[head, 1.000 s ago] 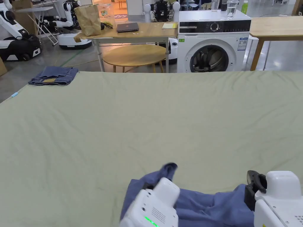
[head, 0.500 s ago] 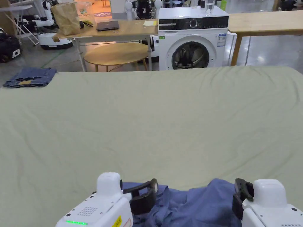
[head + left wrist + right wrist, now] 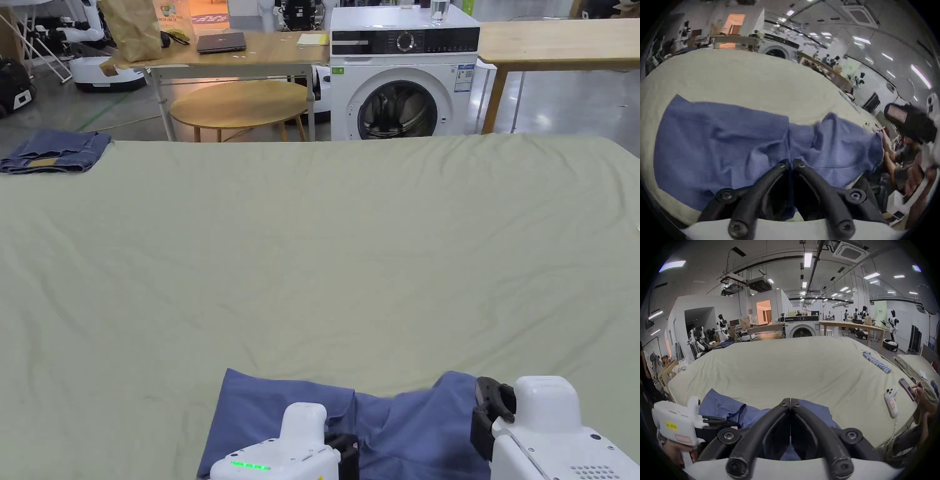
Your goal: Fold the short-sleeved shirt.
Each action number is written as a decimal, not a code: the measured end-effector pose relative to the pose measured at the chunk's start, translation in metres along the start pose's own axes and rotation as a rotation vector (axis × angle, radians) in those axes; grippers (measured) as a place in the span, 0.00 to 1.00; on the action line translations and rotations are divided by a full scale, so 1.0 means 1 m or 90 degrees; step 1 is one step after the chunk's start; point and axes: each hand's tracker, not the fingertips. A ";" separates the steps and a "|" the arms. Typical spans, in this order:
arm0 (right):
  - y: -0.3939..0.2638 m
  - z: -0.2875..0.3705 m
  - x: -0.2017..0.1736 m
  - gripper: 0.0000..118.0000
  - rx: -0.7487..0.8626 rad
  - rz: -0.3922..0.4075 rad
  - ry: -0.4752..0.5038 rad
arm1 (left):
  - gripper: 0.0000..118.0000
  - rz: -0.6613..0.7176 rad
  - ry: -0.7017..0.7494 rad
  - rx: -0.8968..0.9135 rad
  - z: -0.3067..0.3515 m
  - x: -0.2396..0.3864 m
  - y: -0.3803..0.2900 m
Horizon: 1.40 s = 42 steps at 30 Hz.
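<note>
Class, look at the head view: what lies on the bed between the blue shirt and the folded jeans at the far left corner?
Nothing: between the blue shirt and the folded jeans, the head view shows bare green sheet.

Robotics lab: humanoid robots, washing machine.

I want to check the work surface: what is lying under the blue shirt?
The blue shirt lies crumpled on the pale green sheet, near its front edge. The sheet shows all around it. Whether anything lies under the shirt cannot be seen; the cloth covers it.
</note>
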 end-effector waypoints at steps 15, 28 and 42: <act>0.004 -0.006 -0.022 0.00 -0.005 0.030 0.012 | 0.38 0.117 0.027 0.192 0.123 -0.087 0.025; 0.006 -0.009 -0.034 0.00 -0.017 0.053 -0.002 | 0.87 0.478 -0.258 0.131 0.055 -0.165 -0.020; 0.012 -0.005 -0.032 0.00 -0.001 0.051 -0.007 | 0.11 0.267 0.059 0.228 0.139 -0.177 0.037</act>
